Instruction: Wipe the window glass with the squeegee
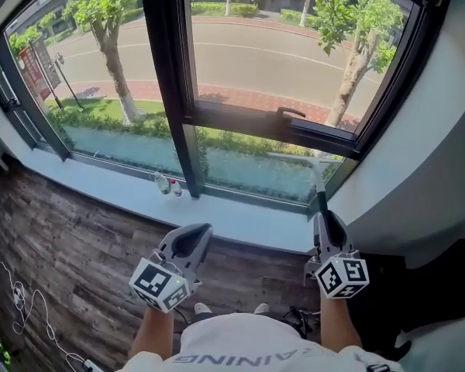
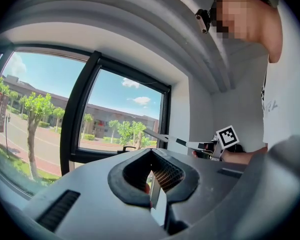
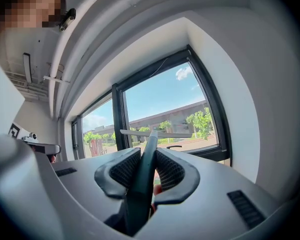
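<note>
The squeegee (image 1: 320, 196) stands up from the right gripper (image 1: 324, 222), in front of the lower right pane of the window (image 1: 248, 53). Its dark handle runs from the jaws toward the glass, and its thin pale blade (image 1: 306, 156) lies level across the top. Whether the blade touches the glass cannot be told. In the right gripper view the squeegee (image 3: 142, 179) handle sits between the two ribbed pads, and the right gripper (image 3: 147, 156) is clamped tight on it. The left gripper view shows the same tool (image 2: 175, 140) from the side, slanting up toward the pane.

The right forearm (image 1: 337, 324) is held low and close to the body, pointing forward. The left forearm (image 1: 151, 328) is held much the same. The left gripper (image 1: 195, 235) is angled up and slightly to the right toward the sill (image 1: 124, 188). Seen in its own view, the left gripper (image 2: 151, 154) has its jaw tips pressed together, with a hollow behind them and nothing held.

A dark frame (image 1: 167, 76) divides the panes. Below the sill lies a dark wood floor (image 1: 70, 246), with thin cables (image 1: 15, 301) at the left.
</note>
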